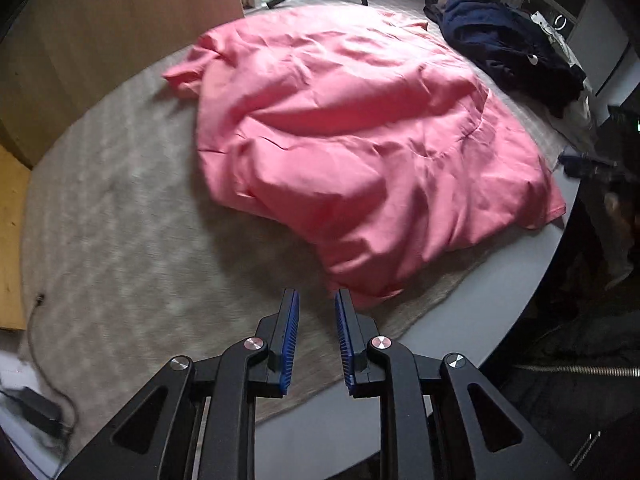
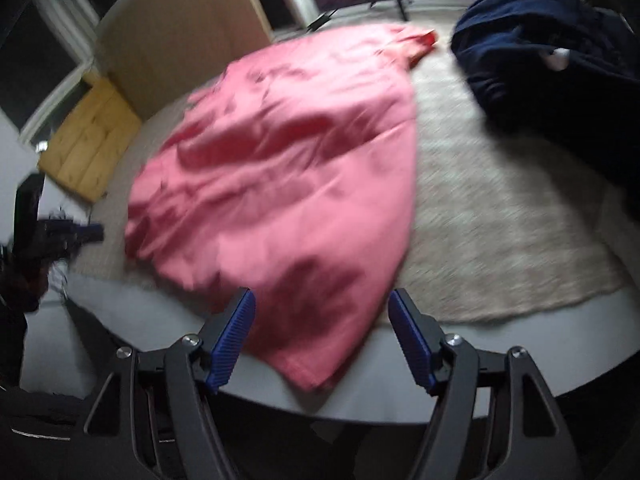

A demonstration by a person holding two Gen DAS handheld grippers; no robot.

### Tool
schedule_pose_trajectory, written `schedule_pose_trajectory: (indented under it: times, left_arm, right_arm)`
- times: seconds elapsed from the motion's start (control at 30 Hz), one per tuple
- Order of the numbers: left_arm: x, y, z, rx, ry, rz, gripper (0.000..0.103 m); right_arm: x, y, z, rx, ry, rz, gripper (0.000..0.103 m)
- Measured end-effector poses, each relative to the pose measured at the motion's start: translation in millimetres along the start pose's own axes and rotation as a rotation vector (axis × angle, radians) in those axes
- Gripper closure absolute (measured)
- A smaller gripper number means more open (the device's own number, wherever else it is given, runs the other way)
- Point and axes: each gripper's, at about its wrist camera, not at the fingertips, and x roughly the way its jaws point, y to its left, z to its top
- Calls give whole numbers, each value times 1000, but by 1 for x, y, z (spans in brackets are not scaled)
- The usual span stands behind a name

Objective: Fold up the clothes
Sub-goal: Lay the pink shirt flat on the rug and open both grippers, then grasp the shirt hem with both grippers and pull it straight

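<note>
No brand, label or writing can be read anywhere; the only marks are a small white patch on the dark navy garment [image 1: 512,44], too small to make out.

The pink garment [image 1: 352,140] lies crumpled and spread on a beige mat [image 1: 120,208] that covers the grey counter [image 1: 556,240]. In the left wrist view its near corner ends just ahead of the left claw [image 1: 317,300], whose blue pads stand a narrow gap apart with nothing between them; the right pad's tip is very close to the cloth, and whether it touches cannot be told. One hem of the garment reaches the mat's edge and runs onto bare counter near the rounded rim.

In the right wrist view the right claw [image 2: 322,300] is spread wide and grips nothing; the garment's near corner lies below and between its fingers, hanging onto the bare grey strip beside the counter's edge. To the right of the pink cloth a broad stretch of mat is free, up to the navy garment at the far right. To the left of it in the left wrist view the mat is likewise bare, out to a black cable and adapter [image 1: 36,404] at the edge.

The right wrist view is heavily blurred, so folds and seams are unclear. The left claw shows only as a dark smear at that picture's left edge.
</note>
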Motion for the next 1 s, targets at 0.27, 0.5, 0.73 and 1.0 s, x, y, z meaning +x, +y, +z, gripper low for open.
schedule_pose_trajectory:
  times: [0.27,0.5,0.73,1.0]
  left_arm:
    - [13,16,-2,-58,15,0,84]
    - [14,20,5,-24,22,19,85]
    - [17,18,15,17,23,11,85]
    - [42,4,33,62,52,-23,84]
  right_arm:
    - [26,26,-17,-149,76,-105,35]
    - [18,23,-6,-131,24,-71,100]
    - [-58,-35,26,68,-185,-124,100]
    - [-46,-63,38,102,-131,-190,100]
